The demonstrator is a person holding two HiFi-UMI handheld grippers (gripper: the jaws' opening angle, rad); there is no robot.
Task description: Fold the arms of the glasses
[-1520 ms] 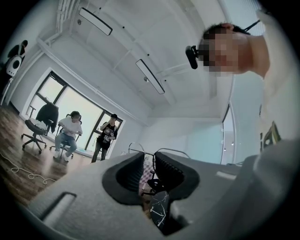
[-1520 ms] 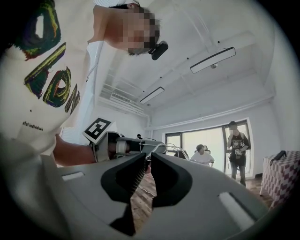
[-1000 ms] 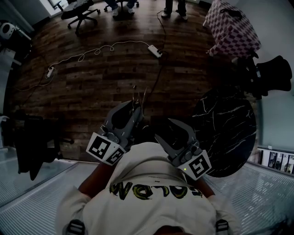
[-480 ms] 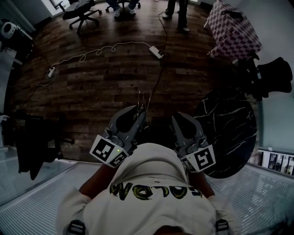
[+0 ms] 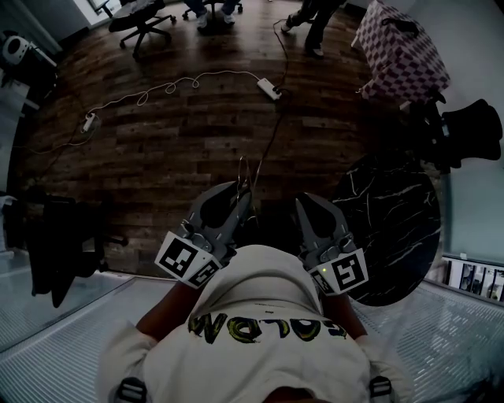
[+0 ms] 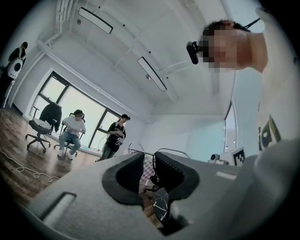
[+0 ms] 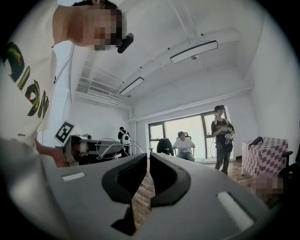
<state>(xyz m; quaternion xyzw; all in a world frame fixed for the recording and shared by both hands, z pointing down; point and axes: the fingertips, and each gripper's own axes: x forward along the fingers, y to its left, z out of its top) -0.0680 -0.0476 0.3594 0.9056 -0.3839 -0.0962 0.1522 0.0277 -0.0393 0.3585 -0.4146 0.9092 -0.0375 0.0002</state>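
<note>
The glasses [image 5: 245,170] are a thin wire frame that sticks up past the tips of my left gripper [image 5: 240,191]. In the left gripper view that gripper [image 6: 149,157] is shut on the frame, and wire loops [image 6: 171,151] rise on both sides of the pads. My right gripper [image 5: 304,202] hangs level to the right, apart from the glasses. In the right gripper view its jaws [image 7: 148,157] are closing and almost together, with nothing between them. The left gripper [image 7: 86,147] and the wire [image 7: 115,146] show to their left.
A round black marble table [image 5: 386,228] stands close on the right. On the wood floor ahead lie a cable and a power strip [image 5: 268,86]. A checked bag [image 5: 398,47] and an office chair [image 5: 138,20] are at the back, and people are by the windows. A grating platform [image 5: 63,315] is underfoot.
My right gripper has swung inward and a little down toward the left one, and its jaws have gone from wide open to nearly together. The left gripper and the glasses have stayed put.
</note>
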